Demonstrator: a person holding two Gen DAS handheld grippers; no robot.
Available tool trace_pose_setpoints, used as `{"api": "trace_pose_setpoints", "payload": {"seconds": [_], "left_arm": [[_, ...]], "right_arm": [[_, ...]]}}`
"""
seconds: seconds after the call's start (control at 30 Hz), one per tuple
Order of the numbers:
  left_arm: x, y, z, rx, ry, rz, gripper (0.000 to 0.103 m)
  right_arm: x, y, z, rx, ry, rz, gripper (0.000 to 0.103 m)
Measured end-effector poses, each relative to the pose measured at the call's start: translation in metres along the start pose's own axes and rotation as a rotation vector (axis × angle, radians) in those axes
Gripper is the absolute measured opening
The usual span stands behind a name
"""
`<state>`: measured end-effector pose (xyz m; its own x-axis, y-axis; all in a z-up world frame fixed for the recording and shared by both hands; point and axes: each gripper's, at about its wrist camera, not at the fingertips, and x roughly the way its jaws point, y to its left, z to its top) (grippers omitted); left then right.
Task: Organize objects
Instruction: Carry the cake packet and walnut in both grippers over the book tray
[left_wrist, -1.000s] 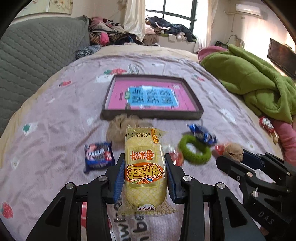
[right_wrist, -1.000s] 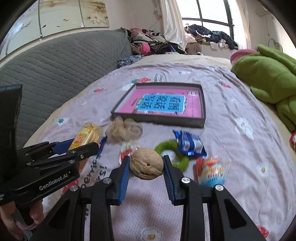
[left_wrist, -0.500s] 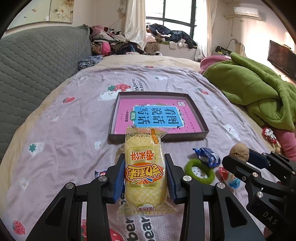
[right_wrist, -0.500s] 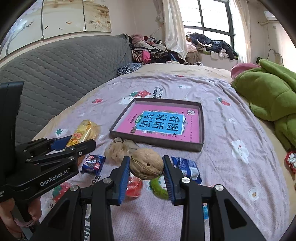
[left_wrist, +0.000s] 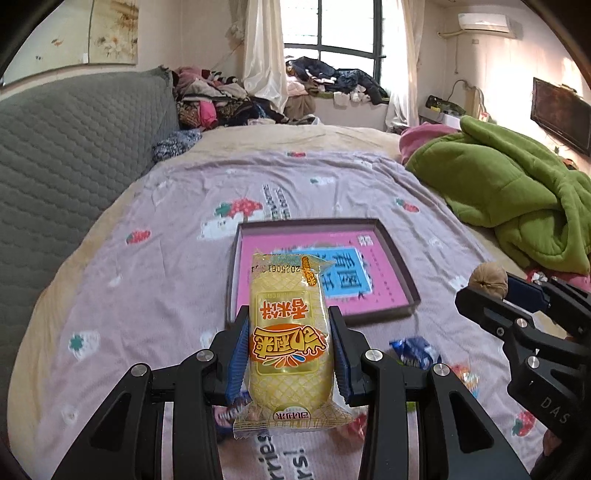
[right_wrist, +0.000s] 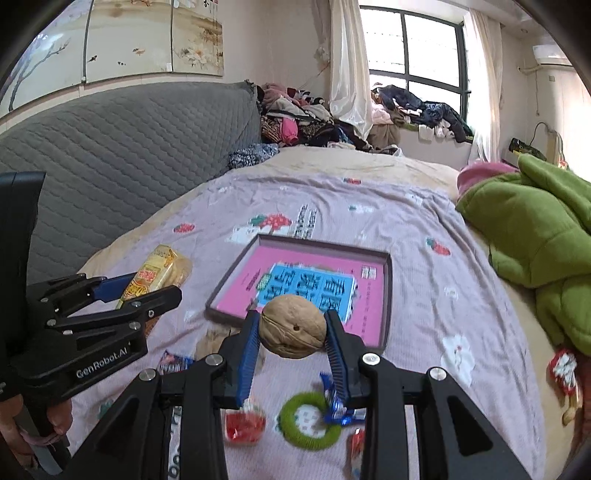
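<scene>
Daylight from window | glare there | fisheye edges | foreground blurred

The left hand-held gripper is held up and tipped downward, its two blue pads pressed on a yellow snack pack. The right hand-held gripper is held beside it, closed on a walnut. Fingers are seen around the left handle.

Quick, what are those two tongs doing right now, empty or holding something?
Left tongs: closed on the yellow snack packet.
Right tongs: closed on the walnut.
</scene>
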<state>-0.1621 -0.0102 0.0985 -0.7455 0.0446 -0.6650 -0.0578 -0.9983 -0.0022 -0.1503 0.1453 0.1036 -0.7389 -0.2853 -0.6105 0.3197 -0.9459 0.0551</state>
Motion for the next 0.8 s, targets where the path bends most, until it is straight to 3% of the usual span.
{"api": "trace_pose_setpoints", "payload": {"seconds": [0.3, 0.53, 0.8], "left_arm": [[0.007, -0.004, 0.049, 0.026, -0.054, -0.001, 0.04], [0.034, 0.0, 0.087, 0.03, -0.095, 0.021, 0.04], [0.089, 0.005, 0.088, 0.012, -0.062, -0.013, 0.04]], "right_arm": [[0.009, -0.003, 0.049, -0.017, -0.06, -0.02, 0.035], [0.032, -0.007, 0.081, -0.02, -0.115, -0.053, 0.035], [0.089, -0.016, 0.073, 0.023, -0.09, -0.075, 0.035]]}}
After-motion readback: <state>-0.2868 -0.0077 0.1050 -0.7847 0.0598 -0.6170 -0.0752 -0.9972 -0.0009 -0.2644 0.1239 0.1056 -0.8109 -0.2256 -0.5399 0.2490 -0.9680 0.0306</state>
